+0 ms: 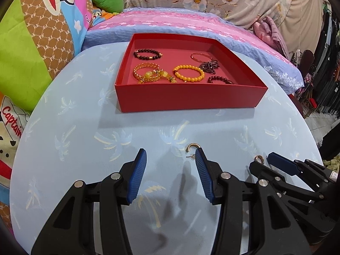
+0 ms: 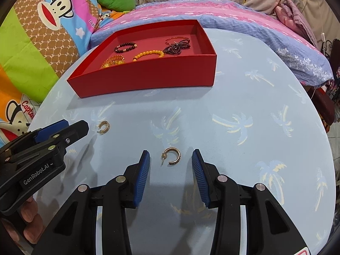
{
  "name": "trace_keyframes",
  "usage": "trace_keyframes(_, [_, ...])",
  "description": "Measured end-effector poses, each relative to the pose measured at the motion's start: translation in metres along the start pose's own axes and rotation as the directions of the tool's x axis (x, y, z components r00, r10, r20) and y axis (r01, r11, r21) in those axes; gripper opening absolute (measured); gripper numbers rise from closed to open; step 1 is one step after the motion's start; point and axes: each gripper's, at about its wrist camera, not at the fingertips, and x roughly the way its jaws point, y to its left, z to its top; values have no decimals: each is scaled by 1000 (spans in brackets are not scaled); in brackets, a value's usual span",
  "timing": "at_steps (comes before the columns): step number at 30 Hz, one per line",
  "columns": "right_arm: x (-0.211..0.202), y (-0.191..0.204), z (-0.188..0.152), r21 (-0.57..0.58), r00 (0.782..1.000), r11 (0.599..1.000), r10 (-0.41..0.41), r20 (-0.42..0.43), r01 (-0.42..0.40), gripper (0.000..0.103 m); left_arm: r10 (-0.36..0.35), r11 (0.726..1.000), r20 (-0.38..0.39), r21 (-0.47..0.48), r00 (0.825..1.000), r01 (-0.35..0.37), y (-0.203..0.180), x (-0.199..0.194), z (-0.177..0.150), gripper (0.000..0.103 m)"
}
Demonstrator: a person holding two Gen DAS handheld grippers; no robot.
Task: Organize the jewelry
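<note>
Two small gold hoop earrings lie on the round table, both on its near half, in front of the red box. In the right wrist view the right gripper (image 2: 171, 155) has its jaws apart with nothing clamped, and one gold hoop earring (image 2: 172, 156) lies flat on the tabletop in the gap just ahead of the blue pads, touching neither. It is a C-shaped open hoop with a beaded or ribbed outer face and a thin post at one end.

The left gripper (image 1: 171, 154) also stands with its jaws apart, holding nothing. The second hoop earring (image 1: 192, 148) lies on the tabletop just off the tip of this gripper's right-hand finger (image 1: 201, 163), partly hidden behind it; whether the two touch cannot be told. This earring has the same curved gold shape, with its post sticking out sideways.

The gripper pads are ridged blue rubber set on matte black plastic frames with silver rivets. The table (image 2: 255, 85) wears a smooth pale-blue cover printed with faded palm trees.

Toward the table's far edge sits the red box (image 1: 187, 97), a shallow, matte, square-cornered cardboard tray. Inside lie a yellow bead bracelet (image 1: 188, 73), a dark bead bracelet (image 1: 147, 54), a gold chain bracelet (image 1: 146, 73), a dark red beaded cluster (image 1: 208, 65) and a short dark red bead bracelet (image 1: 221, 80) near the front right corner.
</note>
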Motion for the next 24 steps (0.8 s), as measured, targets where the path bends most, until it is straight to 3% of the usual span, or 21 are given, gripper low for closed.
trace_keyframes(4, [1,3,0,-18,1000,1000,-22,6,22,38,-1,1000,-6,-7,1000,1,0,1,-1,45])
trace_keyframes(11, [1,3,0,-31,999,998,-47,10,47,17,-9,1000,-14,-7,1000,9,-2,3,-4,46])
trace_keyframes(24, [-2,-4,3,8,1000,1000,-18,7,17,17,-23,999,-30,36,999,24,-20,19,0,46])
